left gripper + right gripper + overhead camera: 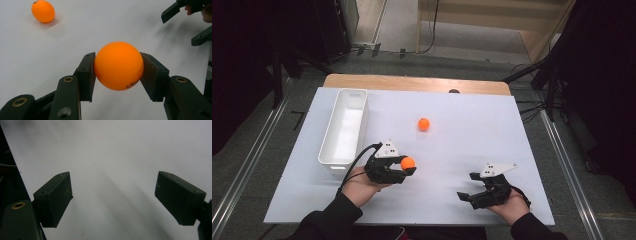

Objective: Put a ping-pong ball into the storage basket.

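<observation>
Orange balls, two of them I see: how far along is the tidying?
Done: nothing visibly; the white bin looks empty. In hand: the left tongs are shut on one ball, lifted near the bin's corner. Left: probably dropping it into the bin, then fetching the second ball still lying mid-table. The right tongs rest open and empty.

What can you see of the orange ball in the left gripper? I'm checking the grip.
The orange ball is round, smooth and matt, plastic by its look, with small dark print near its underside. The left gripper is shut on it, one black pad pressing each side. It is held clear above the white table, right of the white bin.
</observation>
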